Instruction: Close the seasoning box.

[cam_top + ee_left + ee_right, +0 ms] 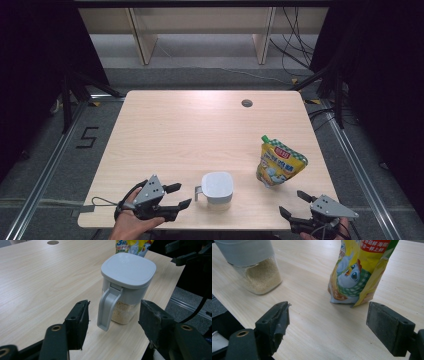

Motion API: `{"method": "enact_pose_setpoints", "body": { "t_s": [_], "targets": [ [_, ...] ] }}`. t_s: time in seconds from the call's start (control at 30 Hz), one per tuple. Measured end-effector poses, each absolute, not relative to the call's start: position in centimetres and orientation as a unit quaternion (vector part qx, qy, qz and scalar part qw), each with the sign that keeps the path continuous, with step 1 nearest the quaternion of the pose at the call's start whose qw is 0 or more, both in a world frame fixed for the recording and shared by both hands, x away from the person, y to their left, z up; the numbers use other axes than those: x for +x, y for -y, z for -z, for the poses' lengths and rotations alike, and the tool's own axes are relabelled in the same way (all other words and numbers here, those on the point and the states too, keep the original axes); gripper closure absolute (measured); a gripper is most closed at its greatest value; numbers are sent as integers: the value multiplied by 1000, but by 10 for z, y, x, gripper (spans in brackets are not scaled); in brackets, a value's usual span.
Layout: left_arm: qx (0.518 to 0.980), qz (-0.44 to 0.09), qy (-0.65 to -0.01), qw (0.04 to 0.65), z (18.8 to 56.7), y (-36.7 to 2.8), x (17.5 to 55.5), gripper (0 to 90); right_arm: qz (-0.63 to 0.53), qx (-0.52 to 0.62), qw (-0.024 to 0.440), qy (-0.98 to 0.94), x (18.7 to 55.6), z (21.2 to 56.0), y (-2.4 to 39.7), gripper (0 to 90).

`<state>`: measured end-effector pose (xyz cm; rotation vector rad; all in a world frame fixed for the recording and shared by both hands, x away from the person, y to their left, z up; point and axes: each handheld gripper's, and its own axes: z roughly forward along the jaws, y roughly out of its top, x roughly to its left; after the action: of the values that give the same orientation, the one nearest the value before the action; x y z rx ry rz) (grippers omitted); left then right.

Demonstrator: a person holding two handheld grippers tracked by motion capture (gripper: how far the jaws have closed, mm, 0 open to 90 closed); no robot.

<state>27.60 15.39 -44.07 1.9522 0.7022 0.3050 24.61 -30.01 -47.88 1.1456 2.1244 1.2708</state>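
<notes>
Your left gripper (182,196) sits low at the near edge of the table (200,125), jaws spread wide and gripping nothing, with the jar (217,189) straight ahead of it. The jar stands upright just beyond the jaw tips, its grey handle (107,308) turned back toward you and lined up with the gap between the jaws. The handle's long axis runs vertical, and in the left gripper view it hangs nearer the left jaw than the right. No pad touches it yet. The white lid (128,268) is on, and pale granules fill the clear lower part.

Your right gripper (296,203) rests farther off, to the jar's other side, also wide and bare. The pouch (280,162) stands before it, leaning a little, apart from the jar and behind it from the left gripper's side.

The left is the nearer gripper for the handle. Nothing lies between it and the jar; bare table surrounds both. A short push forward looks enough to bring the handle between the jaws.
</notes>
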Motion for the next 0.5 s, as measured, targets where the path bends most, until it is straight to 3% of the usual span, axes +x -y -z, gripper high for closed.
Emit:
{"method": "enact_pose_setpoints", "body": {
  "t_s": [0.2,0.5],
  "targets": [
    [805,-119,-299,498,448,-160,270,375,-454,396,221,-767,249,479,302,197],
    [820,-129,-298,471,462,-166,258,351,-459,395,209,-768,248,479,300,197]
  ]
}}
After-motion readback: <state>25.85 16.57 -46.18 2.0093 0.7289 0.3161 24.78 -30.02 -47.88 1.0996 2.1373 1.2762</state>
